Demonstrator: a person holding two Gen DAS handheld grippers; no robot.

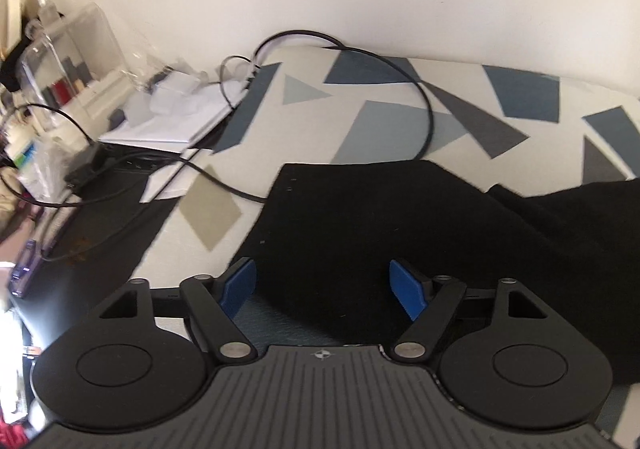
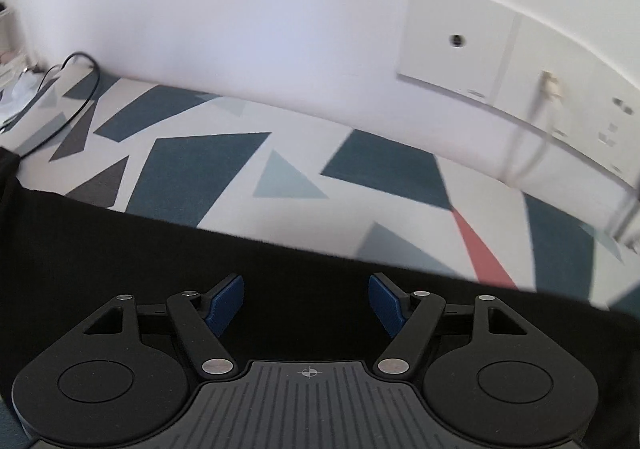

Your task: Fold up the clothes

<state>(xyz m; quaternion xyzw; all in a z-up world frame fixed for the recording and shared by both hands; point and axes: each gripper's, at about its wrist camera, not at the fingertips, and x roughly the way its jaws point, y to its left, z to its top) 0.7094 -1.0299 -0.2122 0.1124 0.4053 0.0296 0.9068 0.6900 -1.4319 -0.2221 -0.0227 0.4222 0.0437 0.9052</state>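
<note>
In the left wrist view, the left gripper [image 1: 322, 285] is hanging over the near part of a black garment [image 1: 380, 217], its blue pads [image 1: 239, 286] standing well apart with only dark cloth showing below the gap; nothing is pinched between them. The garment is lying spread on a patterned cloth [image 1: 400, 121] of pale ground with blue and grey angular shapes, and one fold of it is running off toward the right edge of the picture. A black cable [image 1: 430, 117] is looping across the patterned cloth beyond the garment, one strand reaching the garment's left edge. Farther left, a stack of white papers [image 1: 168, 125] and a clear plastic box [image 1: 72, 53] are sitting among blurred clutter, possibly bottles and packets, though the smear makes that uncertain. A plain pale wall is closing the view behind.

In the right wrist view, the right gripper [image 2: 306, 303] is also hovering above the black garment [image 2: 120, 269], its fingers spread and gripping nothing. The garment's straight far edge is crossing the picture, with the patterned cloth [image 2: 192, 169] stretching beyond it, including one red wedge. Past that, a white wall plate [image 2: 456, 41] is sitting on the wall, with a pale cord [image 2: 536, 129] hanging down just right of it.
</note>
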